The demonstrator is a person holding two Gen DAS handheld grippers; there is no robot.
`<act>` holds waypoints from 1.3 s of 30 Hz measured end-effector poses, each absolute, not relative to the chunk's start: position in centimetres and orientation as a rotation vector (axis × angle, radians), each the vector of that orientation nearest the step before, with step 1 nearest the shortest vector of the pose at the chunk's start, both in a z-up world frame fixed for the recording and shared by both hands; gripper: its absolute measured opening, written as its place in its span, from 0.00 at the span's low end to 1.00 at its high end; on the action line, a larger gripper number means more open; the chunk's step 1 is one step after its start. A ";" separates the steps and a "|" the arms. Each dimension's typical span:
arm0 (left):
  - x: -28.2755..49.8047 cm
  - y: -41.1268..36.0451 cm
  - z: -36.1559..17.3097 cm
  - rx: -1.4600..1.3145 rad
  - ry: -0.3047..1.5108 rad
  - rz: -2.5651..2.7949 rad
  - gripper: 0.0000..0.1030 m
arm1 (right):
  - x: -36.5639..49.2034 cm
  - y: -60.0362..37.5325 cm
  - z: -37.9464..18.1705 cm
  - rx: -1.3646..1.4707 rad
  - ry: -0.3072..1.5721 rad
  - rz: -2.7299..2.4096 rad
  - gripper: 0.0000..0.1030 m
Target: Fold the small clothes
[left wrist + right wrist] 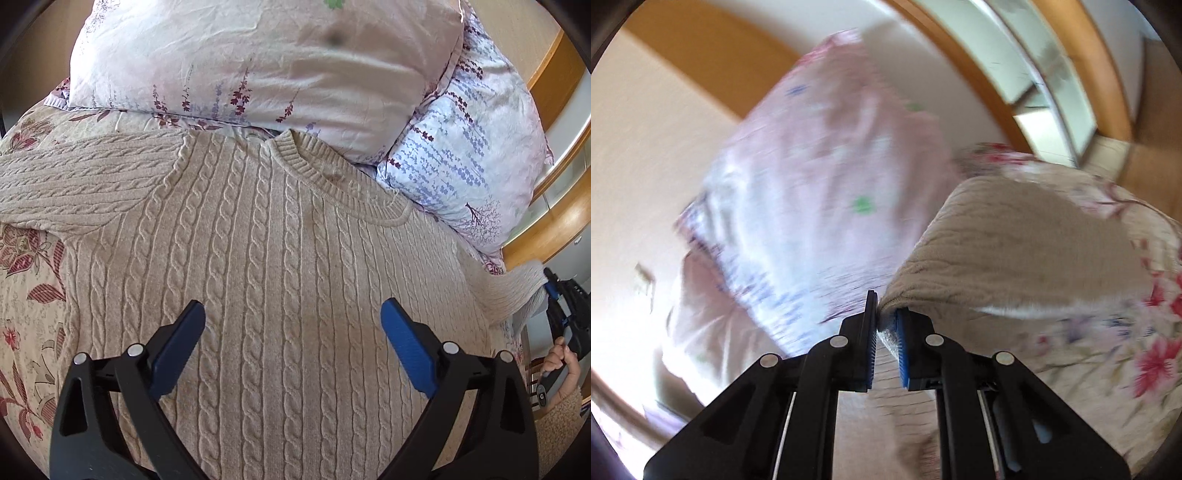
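Left wrist view: your left gripper (291, 317) hangs above the sweater (280, 280) with its fingers (183, 341) spread wide apart and nothing between them. The sweater lies flat, front up, on the bedspread (26, 295), its chest directly under and ahead of the fingertips and its ribbed round collar (332, 173) farther ahead, touching the pillows. One sleeve (74, 177) runs out flat to the left. The other sleeve (517, 291) stretches to the right edge, where your right gripper (550, 284) holds its cuff. Your hand (559, 360) shows below that gripper, partly cut off by the lens rim. The hem of the sweater is hidden beneath the left gripper's body. The knit is beige with vertical cable ribs. The bedspread is quilted, cream, with dark red flowers. The large pillow (266, 62) is crumpled pale pink with purple sprigs; the second pillow (469, 155) beside it carries a blue floral print.

Right wrist view: your right gripper (886, 314) has its fingers pressed close together, pinching the sleeve cuff (886, 306) at the tips. The sleeve (1004, 254) rises from the pinch up and to the right, over the floral bedspread (1126, 350). The whole frame is motion-blurred, so the knit pattern reads only as faint ridges. How much cloth sits between the blue pads (901, 350) is hard to make out. The pink pillow (820, 166) fills the left centre as a smear; wooden trim (982, 85) and a glazed panel (1045, 81) curve across the upper right.
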State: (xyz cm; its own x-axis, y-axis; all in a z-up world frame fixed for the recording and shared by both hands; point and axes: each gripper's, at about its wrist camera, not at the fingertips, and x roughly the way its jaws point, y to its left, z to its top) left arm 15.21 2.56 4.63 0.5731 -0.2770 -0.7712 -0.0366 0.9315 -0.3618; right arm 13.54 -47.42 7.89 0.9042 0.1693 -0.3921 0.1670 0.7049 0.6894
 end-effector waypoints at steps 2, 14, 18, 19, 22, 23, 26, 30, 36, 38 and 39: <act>15.1 3.0 4.7 -0.371 0.949 -0.140 0.93 | 14.3 -44.4 8.6 0.763 0.465 0.084 0.10; 14.3 4.9 4.7 -0.404 0.945 -0.117 0.93 | 17.4 -29.3 -0.4 0.622 0.879 0.293 0.11; 14.3 5.2 4.7 -0.406 0.947 -0.124 0.93 | 17.3 -30.4 -0.3 0.672 0.893 0.268 0.20; 14.4 5.3 4.7 -0.408 0.949 -0.127 0.93 | 17.2 -31.0 0.0 0.692 0.884 0.255 0.31; 14.5 5.2 4.6 -0.410 0.953 -0.141 0.93 | 17.0 -32.7 1.0 0.755 0.841 0.217 0.51; 14.6 5.1 4.6 -0.409 0.955 -0.148 0.93 | 17.3 -33.1 1.0 0.774 0.836 0.207 0.51; 14.9 4.9 4.5 -0.412 0.962 -0.160 0.93 | 17.8 -34.6 0.7 0.826 0.821 0.145 0.51; 15.2 5.0 4.7 -0.424 0.966 -0.170 0.93 | 18.1 -36.8 0.1 0.893 0.796 0.031 0.51; 15.3 5.8 5.0 -0.434 0.970 -0.170 0.88 | 18.7 -38.2 0.3 0.795 0.785 -0.148 0.33; 15.4 6.3 4.9 -0.450 0.973 -0.169 0.84 | 19.0 -37.8 1.0 0.736 0.775 -0.166 0.12; 15.5 6.5 4.9 -0.461 0.976 -0.171 0.82 | 18.8 -37.7 1.4 0.725 0.761 -0.159 0.11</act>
